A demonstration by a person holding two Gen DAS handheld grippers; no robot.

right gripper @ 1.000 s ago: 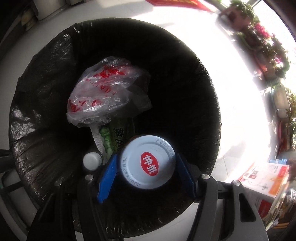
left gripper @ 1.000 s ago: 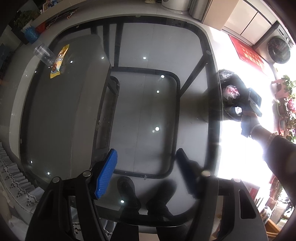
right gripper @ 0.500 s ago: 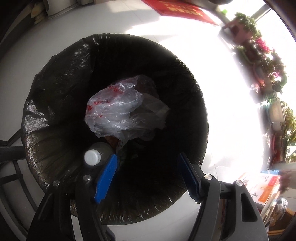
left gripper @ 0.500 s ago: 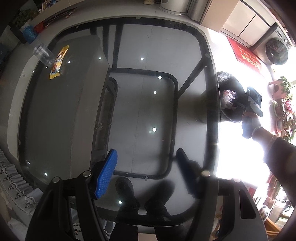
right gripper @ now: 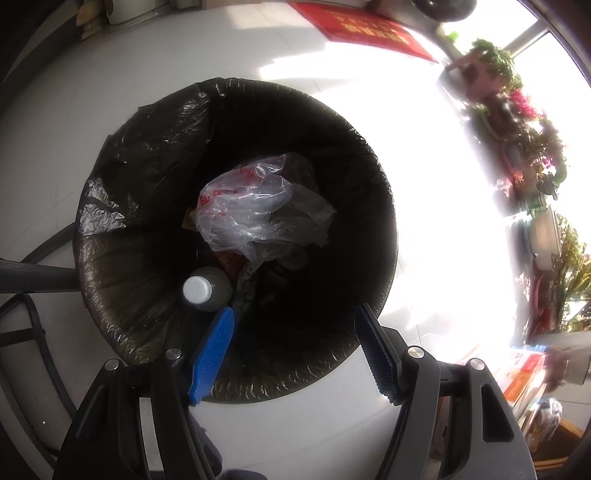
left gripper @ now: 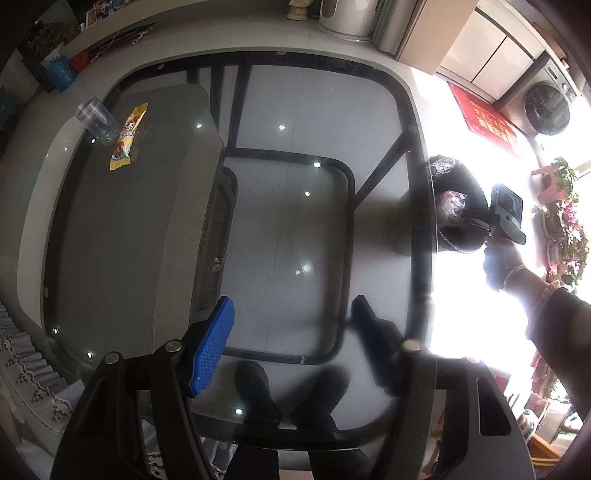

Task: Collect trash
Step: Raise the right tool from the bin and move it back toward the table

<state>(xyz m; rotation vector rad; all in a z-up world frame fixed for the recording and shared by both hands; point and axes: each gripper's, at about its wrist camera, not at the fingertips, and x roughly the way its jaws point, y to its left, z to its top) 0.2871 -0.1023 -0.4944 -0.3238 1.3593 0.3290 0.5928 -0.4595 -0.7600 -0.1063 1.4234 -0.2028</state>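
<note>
Right wrist view: spread, empty right gripper (right gripper: 293, 347) above bin (right gripper: 122, 206) holding bottle (right gripper: 205, 290), bag (right gripper: 243, 206).

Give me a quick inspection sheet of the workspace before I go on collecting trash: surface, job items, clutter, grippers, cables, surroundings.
Surface: glass table, reflective.
Job's things: yellow wrapper and clear plastic cup on the table; lined trash bin holds a plastic bag and a capped bottle.
Clutter: nothing seen.
Grippers: left gripper open, empty, over the table; right gripper open, empty, over the bin.
Cables: nothing seen.
Surroundings: red mat, potted plants.
</note>
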